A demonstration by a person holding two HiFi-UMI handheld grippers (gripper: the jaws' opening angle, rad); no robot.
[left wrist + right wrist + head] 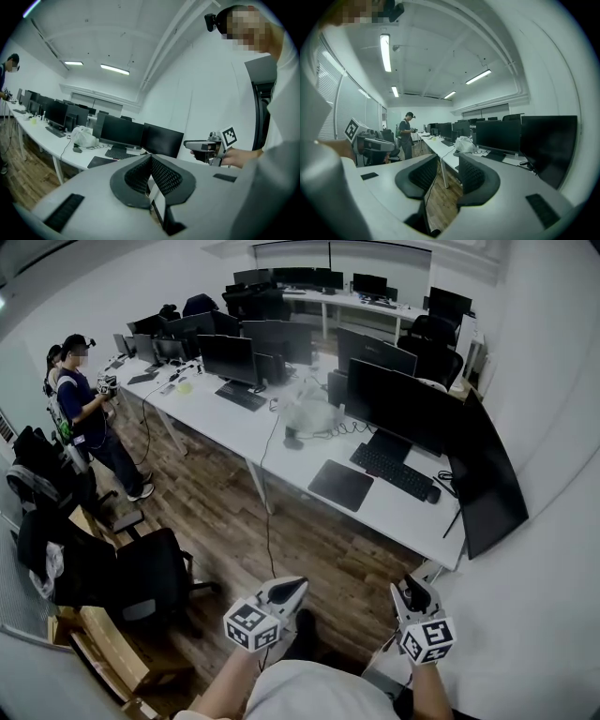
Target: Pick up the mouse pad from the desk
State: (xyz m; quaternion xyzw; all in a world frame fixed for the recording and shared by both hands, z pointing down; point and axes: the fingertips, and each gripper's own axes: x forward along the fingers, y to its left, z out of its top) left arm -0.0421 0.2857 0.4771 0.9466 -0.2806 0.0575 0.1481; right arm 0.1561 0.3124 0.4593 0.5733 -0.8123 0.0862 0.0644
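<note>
The dark mouse pad (342, 485) lies flat on the white desk (281, 451), just left of a black keyboard (394, 472) and mouse (433, 494). The left gripper view also catches the mouse pad (101, 162), far off. I hold both grippers low and close to my body, well short of the desk. My left gripper (296, 586) (150, 158) has its pads touching at the tips, shut with nothing in it. The right gripper (413, 586) (447, 165) stands open, with only floor showing through the gap. Each gripper sees the other beside it.
Rows of monitors (394, 395) line the desk, and a white plastic bag (314, 413) lies on it. A large dark screen (487, 484) stands at the desk's right end. Black office chairs (141, 577) and wooden crates (112, 643) stand at my left. A person (89, 409) stands far left.
</note>
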